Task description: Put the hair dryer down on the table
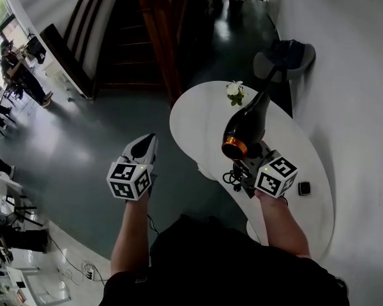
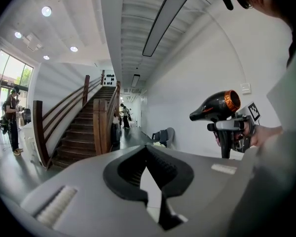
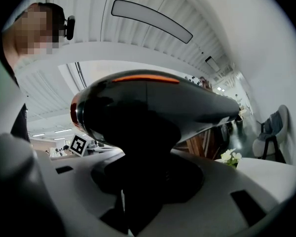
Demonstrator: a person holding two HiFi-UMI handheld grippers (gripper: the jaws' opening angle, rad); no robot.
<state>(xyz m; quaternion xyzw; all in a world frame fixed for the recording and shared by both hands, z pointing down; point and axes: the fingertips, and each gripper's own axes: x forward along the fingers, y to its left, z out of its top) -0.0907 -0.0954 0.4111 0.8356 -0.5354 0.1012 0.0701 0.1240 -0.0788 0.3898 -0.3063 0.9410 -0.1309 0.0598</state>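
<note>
The hair dryer is black with an orange ring at its rear. It hangs above the white oval table, nozzle pointing away from me. My right gripper is shut on its handle from below. In the right gripper view the dryer's body fills the picture above the right gripper, and the handle hides the pads. A black cable bunches under the gripper. My left gripper hovers over the floor left of the table, holding nothing, its tips together. From the left gripper the dryer shows at the right.
A small vase of white flowers stands at the table's far end. A small dark object lies near its right edge. A grey chair sits beyond the table by the wall. A wooden staircase rises at the back left.
</note>
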